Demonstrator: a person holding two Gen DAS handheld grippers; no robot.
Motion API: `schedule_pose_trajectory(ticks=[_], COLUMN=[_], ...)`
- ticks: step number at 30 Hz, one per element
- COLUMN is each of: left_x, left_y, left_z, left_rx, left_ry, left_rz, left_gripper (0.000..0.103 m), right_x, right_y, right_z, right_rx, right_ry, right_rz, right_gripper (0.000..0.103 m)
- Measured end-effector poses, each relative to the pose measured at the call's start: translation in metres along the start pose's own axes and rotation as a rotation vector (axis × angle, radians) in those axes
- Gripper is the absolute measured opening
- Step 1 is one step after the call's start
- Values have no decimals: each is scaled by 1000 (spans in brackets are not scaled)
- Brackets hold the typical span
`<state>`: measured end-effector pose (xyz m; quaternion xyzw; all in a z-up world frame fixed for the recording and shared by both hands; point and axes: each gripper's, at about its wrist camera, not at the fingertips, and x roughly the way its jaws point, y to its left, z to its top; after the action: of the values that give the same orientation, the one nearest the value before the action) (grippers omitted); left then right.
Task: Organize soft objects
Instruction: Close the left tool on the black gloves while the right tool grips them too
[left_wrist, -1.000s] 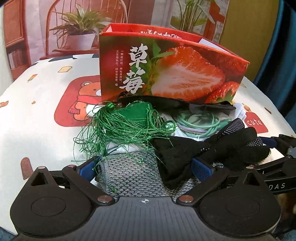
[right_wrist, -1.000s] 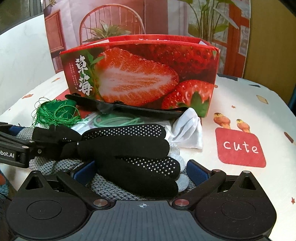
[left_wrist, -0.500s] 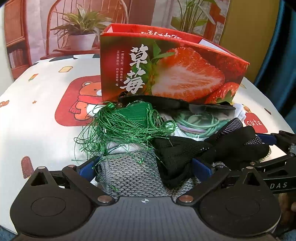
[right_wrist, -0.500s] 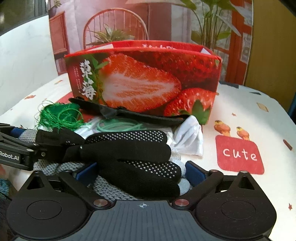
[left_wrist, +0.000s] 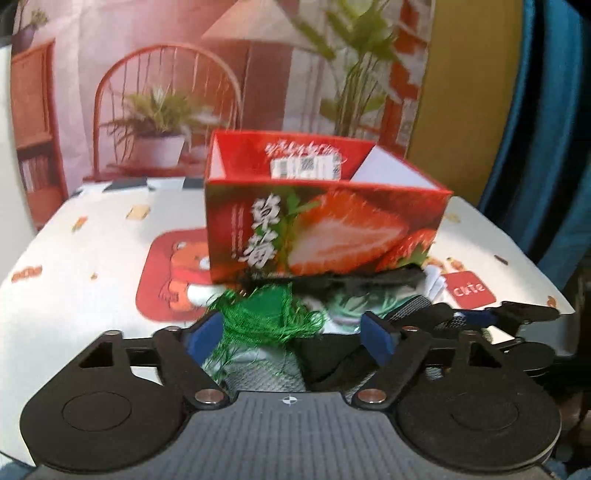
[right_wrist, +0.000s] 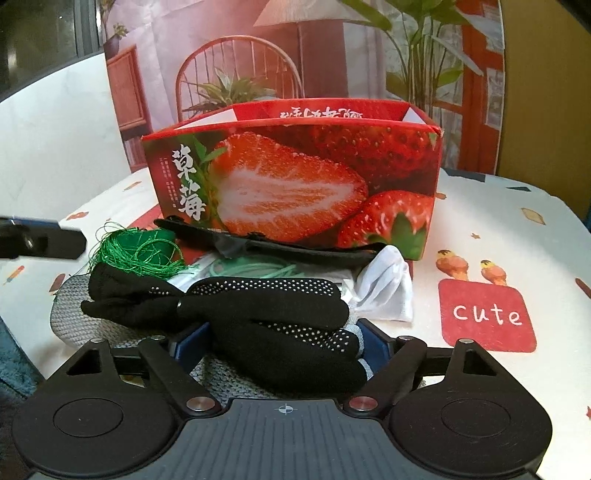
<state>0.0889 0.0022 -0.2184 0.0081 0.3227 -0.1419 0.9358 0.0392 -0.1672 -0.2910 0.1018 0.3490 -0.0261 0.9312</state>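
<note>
right gripper (right_wrist: 284, 341) sat wide around the black glove (right_wrist: 266, 317); best squeezed mid-glove, then lifted over the box (right_wrist: 295, 184) ahead.

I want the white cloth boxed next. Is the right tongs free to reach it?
Probably not yet: the right tongs straddle the black dotted gloves, which lie between them and the white cloth.

Left gripper (left_wrist: 291, 332) spread wide around green thread (left_wrist: 266, 317), before strawberry box (left_wrist: 325, 236).
</note>
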Motion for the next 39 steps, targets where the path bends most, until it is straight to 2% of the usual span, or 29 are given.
schedule_pose_trajectory(ticks=[2, 5, 12, 16, 23, 26, 28, 34, 38, 39], left_x=[1, 13, 46, 52, 50, 47, 44, 34, 25, 22], left_y=[-4, -4, 9, 15, 11, 11, 10, 9, 9, 9], left_z=[0, -6, -22, -29, -34, -34, -32, -20, -10, -7], left_rx=[3, -17, -105, -137, -114, -110, -113, -99, -89, -88], left_ry=[7, 65, 151, 152, 126, 119, 106, 51, 10, -2], left_rz=[-31, -71, -107, -149, -159, -164, -179, -195, -195, -198], left_gripper=[73, 66, 51, 39, 34, 29, 26, 26, 26, 26], right_x=[0, 0, 2, 3, 5, 4, 1, -9, -19, -21], right_y=[1, 1, 2, 5, 8, 3, 1, 4, 6, 7], right_z=[0, -1, -2, -3, -3, -3, -2, 4, 13, 15], right_rx=[0, 0, -8, -27, -41, -14, -4, -17, 0, -1], right_ry=[1, 3, 4, 2, -3, -1, -9, -23, -52, -64], right_rz=[1, 1, -2, 3, 4, 8, 16, 36, 60, 66], right_gripper=[80, 80, 80, 80, 80, 72, 55, 36, 29, 24])
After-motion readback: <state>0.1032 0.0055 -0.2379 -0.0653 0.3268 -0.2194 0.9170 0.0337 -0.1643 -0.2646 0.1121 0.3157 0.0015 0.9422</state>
